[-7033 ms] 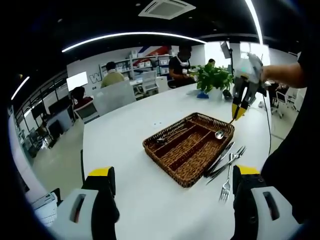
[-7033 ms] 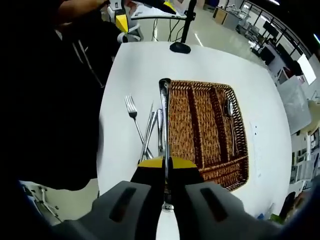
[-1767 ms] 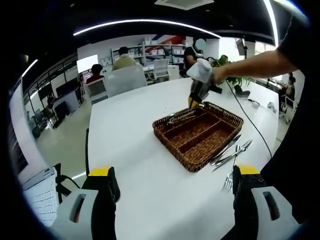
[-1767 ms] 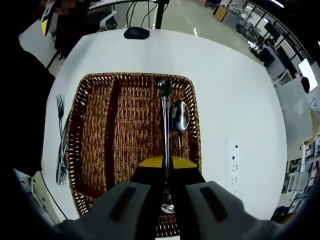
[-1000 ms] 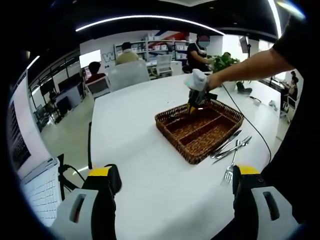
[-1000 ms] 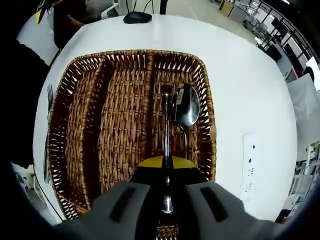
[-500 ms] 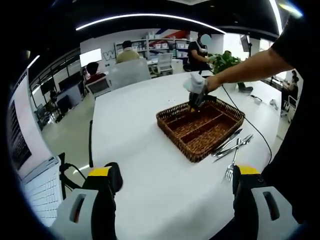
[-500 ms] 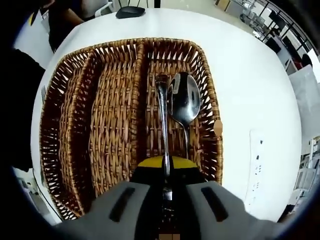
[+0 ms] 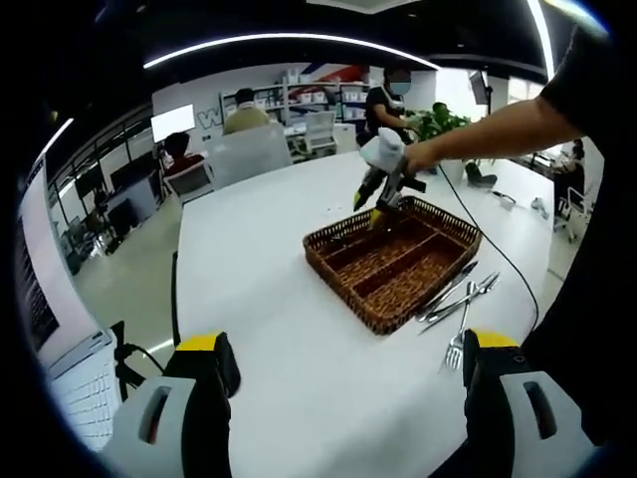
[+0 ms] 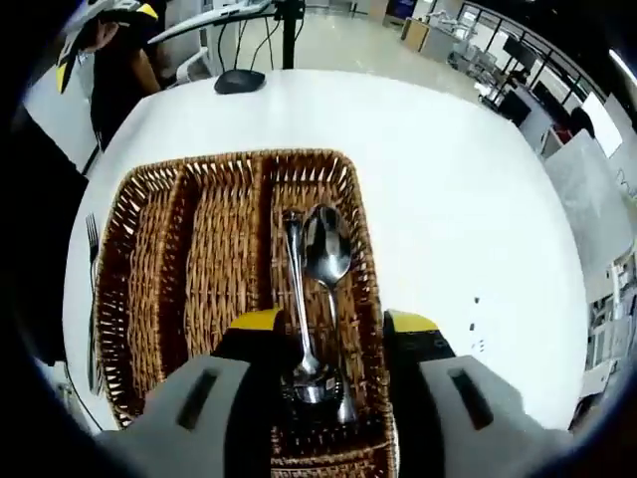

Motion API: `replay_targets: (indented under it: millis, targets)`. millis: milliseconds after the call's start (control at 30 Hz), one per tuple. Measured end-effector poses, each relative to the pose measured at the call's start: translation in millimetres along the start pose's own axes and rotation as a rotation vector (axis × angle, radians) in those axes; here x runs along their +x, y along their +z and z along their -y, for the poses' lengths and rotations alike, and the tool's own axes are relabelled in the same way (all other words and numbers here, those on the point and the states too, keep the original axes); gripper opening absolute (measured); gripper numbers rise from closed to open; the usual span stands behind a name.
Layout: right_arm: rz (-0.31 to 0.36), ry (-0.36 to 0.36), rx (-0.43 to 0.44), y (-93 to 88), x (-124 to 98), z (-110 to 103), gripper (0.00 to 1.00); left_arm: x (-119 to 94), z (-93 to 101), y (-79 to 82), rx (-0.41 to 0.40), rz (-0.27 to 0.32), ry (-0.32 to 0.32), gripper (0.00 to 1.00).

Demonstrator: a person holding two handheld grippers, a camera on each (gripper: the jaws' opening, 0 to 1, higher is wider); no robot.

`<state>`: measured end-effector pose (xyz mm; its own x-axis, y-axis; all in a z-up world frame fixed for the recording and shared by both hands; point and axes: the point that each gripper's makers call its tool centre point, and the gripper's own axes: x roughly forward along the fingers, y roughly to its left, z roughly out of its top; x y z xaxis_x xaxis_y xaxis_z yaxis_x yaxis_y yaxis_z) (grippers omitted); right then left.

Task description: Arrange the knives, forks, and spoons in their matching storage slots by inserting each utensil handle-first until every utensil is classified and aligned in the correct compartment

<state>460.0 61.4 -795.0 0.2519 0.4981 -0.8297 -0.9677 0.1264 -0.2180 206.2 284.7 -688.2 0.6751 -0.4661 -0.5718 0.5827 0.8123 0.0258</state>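
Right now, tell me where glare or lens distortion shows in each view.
Left gripper view: the ceiling light strip bows into an arc; the white table is bright. Right gripper view: the two spoons in the basket glint; the table edges curve.

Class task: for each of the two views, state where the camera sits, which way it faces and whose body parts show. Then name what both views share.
Left gripper view: rides on the open left tongs, facing across the white table; the person's arm shows.
Right gripper view: rides on the open right tongs, looking down on two steel spoons.
Shared: the brown wicker cutlery basket, and the right tongs.
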Motion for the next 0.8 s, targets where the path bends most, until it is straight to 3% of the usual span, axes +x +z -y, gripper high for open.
replay_targets:
  millis: [100,133,167,333,400,467,800]
  targets:
    - [0.077,-0.046,0.05,16.7,-16.5,11.9,0.82,1.6,2.0,4.0,0.007,0.013,-0.008,0.99]
    - [0.099,-0.071,0.059,20.6,-21.1,17.1,0.95,2.0,2.9,5.3,0.008,0.018,-0.01,0.99]
    - [0.124,-0.099,0.093,24.3,-27.5,23.6,0.99,2.8,4.5,7.1,0.01,0.024,-0.012,0.99]
    - [0.154,-0.166,0.165,27.6,-58.4,29.5,1.0,5.1,11.7,13.4,0.019,0.04,-0.02,0.99]
    - [0.2,-0.23,0.186,31.2,-73.3,33.7,1.0,5.8,12.8,17.3,0.02,0.054,-0.023,0.99]
    - [0.207,-0.269,0.227,26.6,-87.5,31.3,1.0,6.5,12.8,19.7,0.019,0.063,-0.024,0.99]
    - [0.281,-0.387,0.362,3.2,-143.1,-0.2,1.0,15.6,19.8,32.9,0.02,0.104,-0.057,0.99]
